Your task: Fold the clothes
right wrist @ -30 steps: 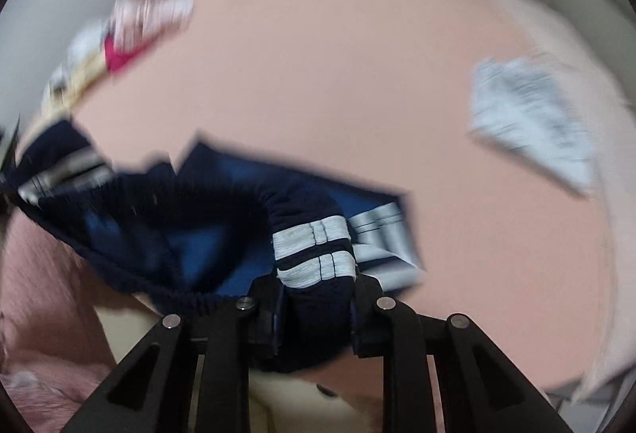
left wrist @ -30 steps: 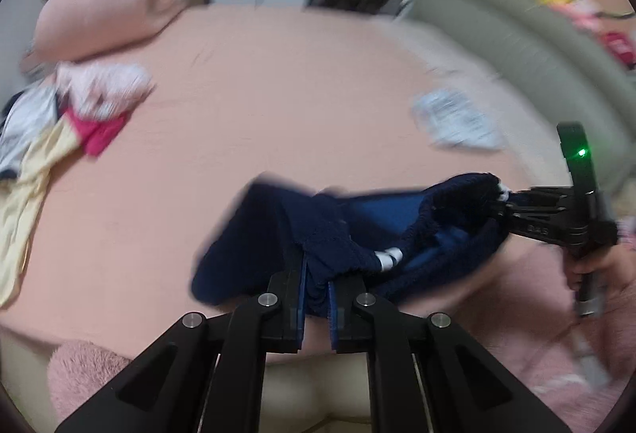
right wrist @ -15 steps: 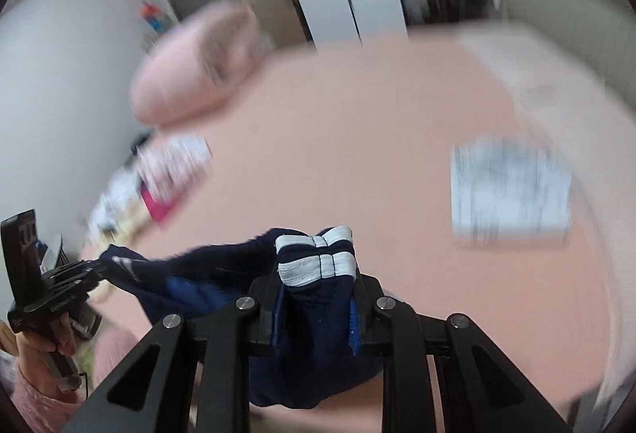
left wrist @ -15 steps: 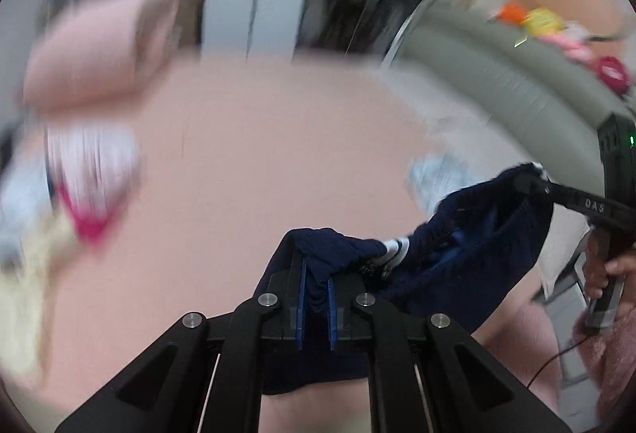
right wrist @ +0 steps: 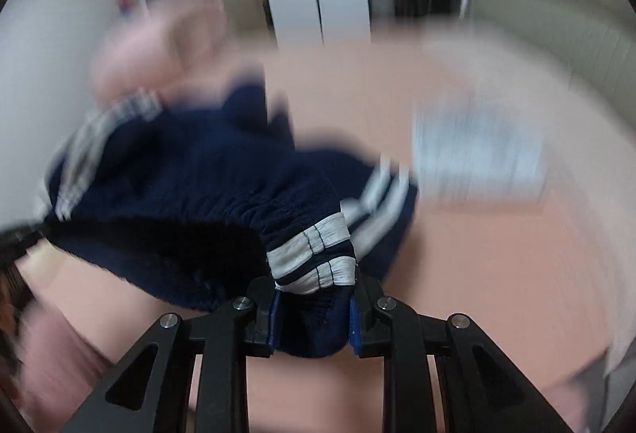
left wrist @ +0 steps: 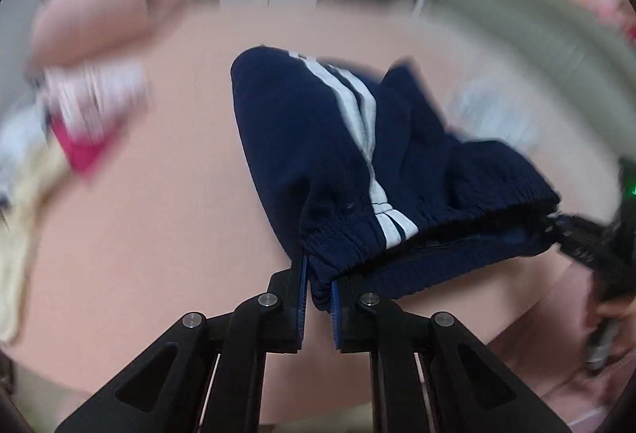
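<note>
Navy shorts (left wrist: 318, 154) with white side stripes are stretched by the elastic waistband between my two grippers, above the pink bed (left wrist: 159, 214). My left gripper (left wrist: 319, 274) is shut on one end of the waistband. My right gripper (right wrist: 314, 309) is shut on the other end, at the striped side seam of the shorts (right wrist: 198, 194). The legs fling forward over the bed. The right gripper also shows at the right edge of the left wrist view (left wrist: 556, 222). Both views are blurred by motion.
A pile of clothes (left wrist: 71, 127) lies at the left of the bed, with a pink pillow (left wrist: 103, 11) behind it. A folded white patterned garment (right wrist: 477, 150) lies on the bed's right side. A grey-green sofa (left wrist: 536, 35) stands along the right.
Both grippers swung the shorts up and forward. The legs, bunched and hanging before, now fly out over the bed. The waistband is pulled more taut.
</note>
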Available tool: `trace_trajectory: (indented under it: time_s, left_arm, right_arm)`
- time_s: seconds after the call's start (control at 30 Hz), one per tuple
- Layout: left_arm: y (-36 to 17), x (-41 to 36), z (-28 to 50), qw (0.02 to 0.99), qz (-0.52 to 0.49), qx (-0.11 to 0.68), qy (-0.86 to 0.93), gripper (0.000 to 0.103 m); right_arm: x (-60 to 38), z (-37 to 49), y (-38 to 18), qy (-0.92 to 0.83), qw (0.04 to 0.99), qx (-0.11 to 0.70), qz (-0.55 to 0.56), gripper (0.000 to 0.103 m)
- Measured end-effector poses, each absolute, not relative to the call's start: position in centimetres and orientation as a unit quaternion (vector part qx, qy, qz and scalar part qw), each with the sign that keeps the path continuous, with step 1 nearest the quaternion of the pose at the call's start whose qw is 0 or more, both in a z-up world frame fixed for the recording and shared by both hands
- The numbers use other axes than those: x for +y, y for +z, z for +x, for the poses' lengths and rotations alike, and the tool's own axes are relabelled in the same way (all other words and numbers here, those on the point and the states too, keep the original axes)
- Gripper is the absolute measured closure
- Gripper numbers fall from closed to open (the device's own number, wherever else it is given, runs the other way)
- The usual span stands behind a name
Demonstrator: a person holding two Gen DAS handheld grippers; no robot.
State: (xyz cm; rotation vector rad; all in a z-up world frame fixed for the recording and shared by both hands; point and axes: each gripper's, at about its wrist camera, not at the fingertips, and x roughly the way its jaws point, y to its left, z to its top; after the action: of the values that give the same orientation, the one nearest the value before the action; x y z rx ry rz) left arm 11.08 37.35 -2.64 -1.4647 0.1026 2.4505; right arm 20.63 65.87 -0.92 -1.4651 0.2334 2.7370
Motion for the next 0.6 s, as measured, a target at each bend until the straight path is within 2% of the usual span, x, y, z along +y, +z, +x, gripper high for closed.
trace_trajectory:
  time_s: [0.07,0.13,0.17,0.23,0.3,0.4,0.43,0.47,0.57,0.6]
  left_arm:
    - [-7.2,38.0,11.4,0.130,-0.561,0.061,0.815,0.093]
    - [-7.0,37.9,12.6,0.138,-0.556,0.054,0.818,0.093]
    - [-6.7,37.7,13.2,0.144,-0.554,0.047,0.819,0.093]
    - [-6.4,37.1,13.9,0.142,-0.562,0.033,0.814,0.093]
    - [-6.3,36.7,14.6,0.140,-0.564,0.038,0.813,0.093]
    - [-6.6,36.1,14.8,0.143,-0.577,0.057,0.802,0.090]
    - [-6.7,36.1,15.1,0.142,-0.581,0.067,0.799,0.082]
    - [-6.3,35.9,15.4,0.138,-0.574,0.067,0.804,0.079]
    - [-3.3,34.5,16.5,0.190,-0.536,-0.004,0.822,0.079]
    - [-2.3,34.3,17.0,0.200,-0.524,-0.001,0.828,0.078]
  right_arm:
    - [66.0,20.8,-4.8,0.852,0.005,0.101,-0.513,0.079]
    - [66.1,21.7,-6.6,0.843,0.003,0.121,-0.524,0.077]
    - [66.0,21.9,-6.0,0.844,0.000,0.113,-0.525,0.076]
    - [65.5,22.4,-5.3,0.837,-0.011,0.081,-0.541,0.063]
    - [65.3,22.9,-5.1,0.833,-0.019,0.058,-0.550,0.058]
    - [65.3,24.5,-4.1,0.827,-0.042,0.049,-0.558,0.055]
    - [65.6,24.9,-3.6,0.827,-0.049,0.055,-0.557,0.054]
    - [65.9,25.3,-3.1,0.826,-0.057,0.061,-0.557,0.052]
    - [66.7,25.3,-1.1,0.820,-0.092,0.084,-0.559,0.052]
    - [66.6,25.6,-0.2,0.820,-0.108,0.096,-0.554,0.052]
